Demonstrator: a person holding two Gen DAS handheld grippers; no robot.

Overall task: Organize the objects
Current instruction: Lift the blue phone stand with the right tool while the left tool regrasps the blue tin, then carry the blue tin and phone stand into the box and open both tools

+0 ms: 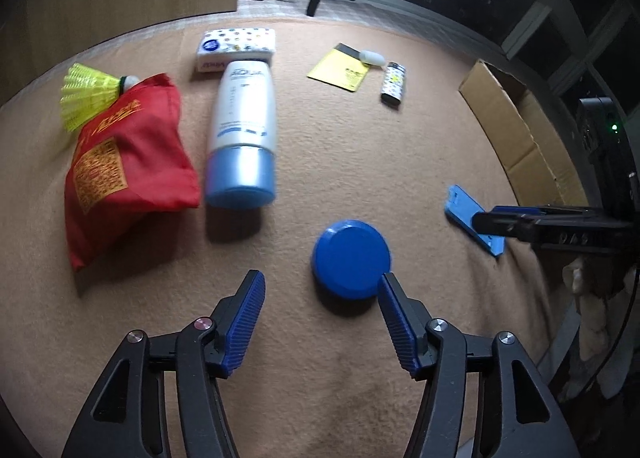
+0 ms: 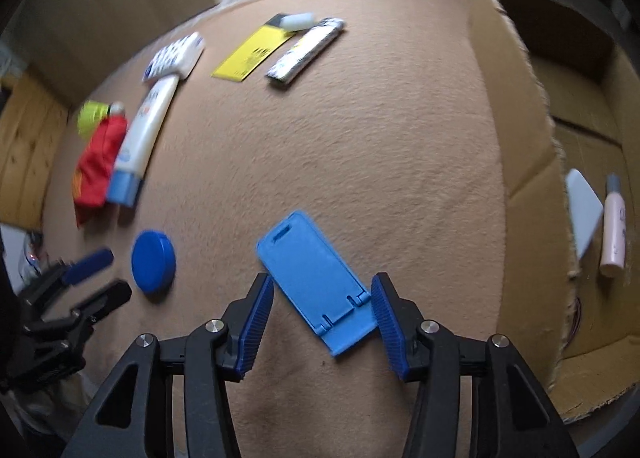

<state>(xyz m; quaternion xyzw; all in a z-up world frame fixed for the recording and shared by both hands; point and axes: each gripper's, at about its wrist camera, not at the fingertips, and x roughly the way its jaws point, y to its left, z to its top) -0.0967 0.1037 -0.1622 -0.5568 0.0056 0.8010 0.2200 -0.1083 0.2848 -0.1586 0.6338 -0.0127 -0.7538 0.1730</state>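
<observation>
The right gripper [image 2: 322, 312] stands part-open, empty, straddling the near end of the flat light-blue plastic phone stand [image 2: 312, 278], apparently to clamp its edges. The left gripper [image 1: 322, 294] is wider open and empty; the round dark-blue plastic lidded container [image 1: 351, 258] lies just ahead of its right finger, outside the gap.

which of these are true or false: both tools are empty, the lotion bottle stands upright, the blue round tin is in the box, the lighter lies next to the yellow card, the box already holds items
1. Both tools, left tool and right tool, grip nothing: true.
2. The lotion bottle stands upright: false, it lies on its side on the blanket.
3. The blue round tin is in the cardboard box: false, it sits on the blanket.
4. The lighter lies beside the yellow card: true.
5. The box holds items: true, a pink bottle and a white item.
</observation>
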